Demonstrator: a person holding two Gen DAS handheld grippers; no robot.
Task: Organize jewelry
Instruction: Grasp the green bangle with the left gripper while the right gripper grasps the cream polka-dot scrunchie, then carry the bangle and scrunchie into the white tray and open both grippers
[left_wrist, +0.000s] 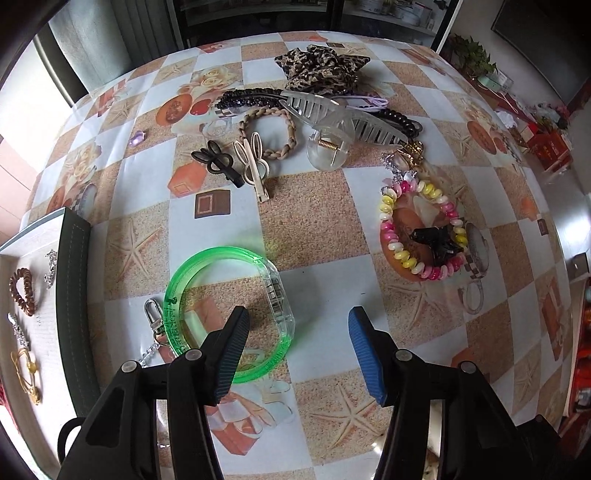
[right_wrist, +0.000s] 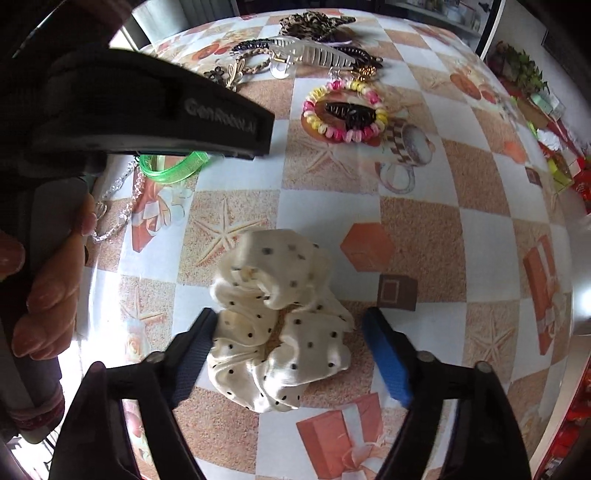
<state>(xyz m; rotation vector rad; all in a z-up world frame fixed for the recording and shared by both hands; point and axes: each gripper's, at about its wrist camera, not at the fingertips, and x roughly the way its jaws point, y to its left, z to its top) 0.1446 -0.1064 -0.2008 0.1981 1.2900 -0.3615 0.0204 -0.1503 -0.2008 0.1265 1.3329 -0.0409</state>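
My left gripper (left_wrist: 299, 326) points down at the table, open. Its black finger sits over the middle of a green see-through bangle (left_wrist: 173, 295), and the bangle's clear end lies between the fingers. The blue finger stands apart from the bangle. In the right wrist view a cream scrunchie with black dots (right_wrist: 280, 332) lies on the tablecloth between the fingers of my right gripper (right_wrist: 290, 325). The black finger touches its left edge; the blue one is a small gap away on the right. A strip of the bangle (right_wrist: 173, 168) shows under the left gripper's body.
A dark green box (left_wrist: 74, 295) at the left holds a brown spiral tie, a silver piece and a gold tie. A silver chain with clasp (left_wrist: 155, 317) lies by the bangle. Further back lie a clear claw clip (left_wrist: 343, 118), leopard scrunchie (left_wrist: 321, 66) and pink-yellow spiral tie (left_wrist: 424, 229).
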